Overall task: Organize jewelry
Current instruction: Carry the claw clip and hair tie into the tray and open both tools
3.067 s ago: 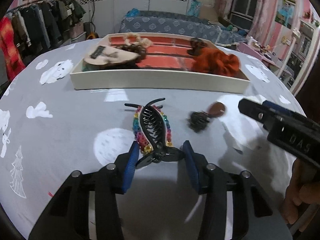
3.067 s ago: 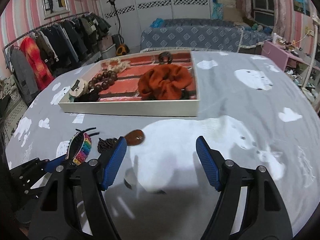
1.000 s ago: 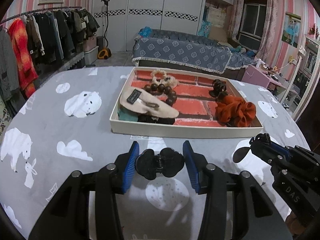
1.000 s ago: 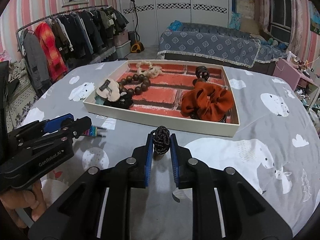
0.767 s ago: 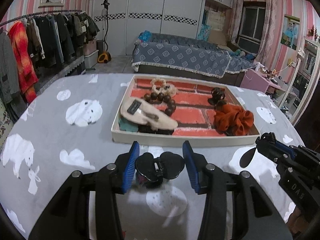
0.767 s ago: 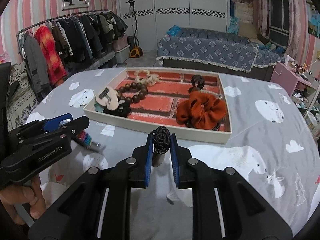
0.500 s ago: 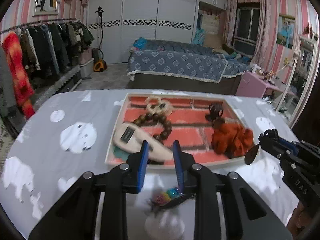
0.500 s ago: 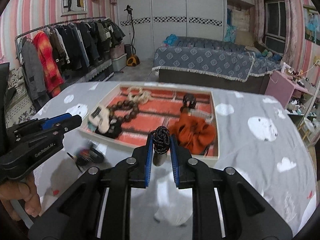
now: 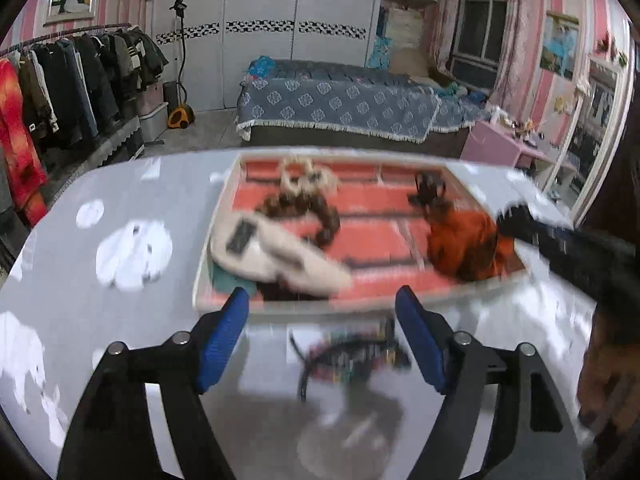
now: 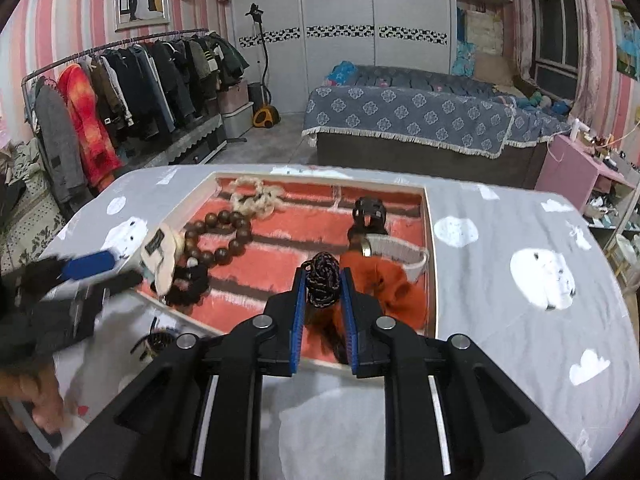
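My left gripper (image 9: 322, 332) is open and empty above the grey cloth. The rainbow hair clip (image 9: 348, 358) lies blurred on the cloth below it, just in front of the tray. My right gripper (image 10: 323, 280) is shut on a dark braided hair tie (image 10: 322, 276) and holds it over the near right part of the white tray (image 10: 430, 240) with the red lining, next to the orange scrunchie (image 10: 390, 286). The clip also shows in the right wrist view (image 10: 154, 342).
The tray (image 9: 202, 276) holds a brown bead bracelet (image 10: 224, 236), a cream rope piece (image 10: 256, 198), a cream hair clip (image 9: 276, 252), a black claw clip (image 10: 370, 212) and a white band (image 10: 394, 250). A bed and clothes rack stand beyond the table.
My left gripper opened and the rainbow clip dropped onto the cloth in front of the tray. My right gripper moved forward over the tray with the hair tie.
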Tool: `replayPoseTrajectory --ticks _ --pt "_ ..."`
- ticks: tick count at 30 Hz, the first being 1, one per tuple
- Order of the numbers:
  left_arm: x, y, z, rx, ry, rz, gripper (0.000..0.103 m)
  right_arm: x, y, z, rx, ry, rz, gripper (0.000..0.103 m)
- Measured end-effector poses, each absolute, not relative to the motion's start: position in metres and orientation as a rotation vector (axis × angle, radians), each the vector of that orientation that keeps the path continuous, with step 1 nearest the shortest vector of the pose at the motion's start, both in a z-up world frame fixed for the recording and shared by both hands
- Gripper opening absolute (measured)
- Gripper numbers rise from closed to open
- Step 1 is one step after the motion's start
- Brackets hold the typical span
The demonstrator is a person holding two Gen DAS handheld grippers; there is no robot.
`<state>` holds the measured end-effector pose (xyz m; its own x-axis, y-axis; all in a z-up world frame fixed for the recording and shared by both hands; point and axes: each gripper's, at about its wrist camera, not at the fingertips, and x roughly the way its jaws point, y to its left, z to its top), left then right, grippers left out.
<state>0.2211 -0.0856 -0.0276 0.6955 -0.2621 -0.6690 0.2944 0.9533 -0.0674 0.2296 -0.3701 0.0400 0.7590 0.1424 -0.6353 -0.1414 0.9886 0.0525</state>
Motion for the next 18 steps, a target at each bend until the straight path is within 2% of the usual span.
replayPoseTrajectory --ticks 5,7,11,14,15,16,18 --pt "0.212 -0.102 -0.052 0.042 0.805 -0.3 0.079 0.224 -0.373 0.031 0.026 0.707 0.147 0.018" --pt "0.211 -0.112 -0.054 0.064 0.795 -0.288 0.084 0.223 -0.373 0.032 0.028 0.707 0.147 0.018" --pt "0.226 -0.122 -0.07 0.086 0.838 -0.225 0.085 0.22 -0.375 0.032 0.03 0.704 0.142 0.018" --pt "0.236 -0.123 -0.084 0.076 0.917 -0.224 0.085 0.217 -0.377 0.031 0.036 0.704 0.138 0.018" --pt "0.237 -0.121 -0.082 0.056 0.906 -0.234 0.083 0.217 -0.378 0.031 0.037 0.704 0.136 0.018" --pt "0.238 -0.119 -0.083 0.047 0.908 -0.243 0.077 0.217 -0.379 0.031 0.038 0.706 0.136 0.018" --pt "0.236 -0.117 -0.081 0.039 0.895 -0.25 0.077 0.217 -0.38 0.029 0.041 0.709 0.136 0.018"
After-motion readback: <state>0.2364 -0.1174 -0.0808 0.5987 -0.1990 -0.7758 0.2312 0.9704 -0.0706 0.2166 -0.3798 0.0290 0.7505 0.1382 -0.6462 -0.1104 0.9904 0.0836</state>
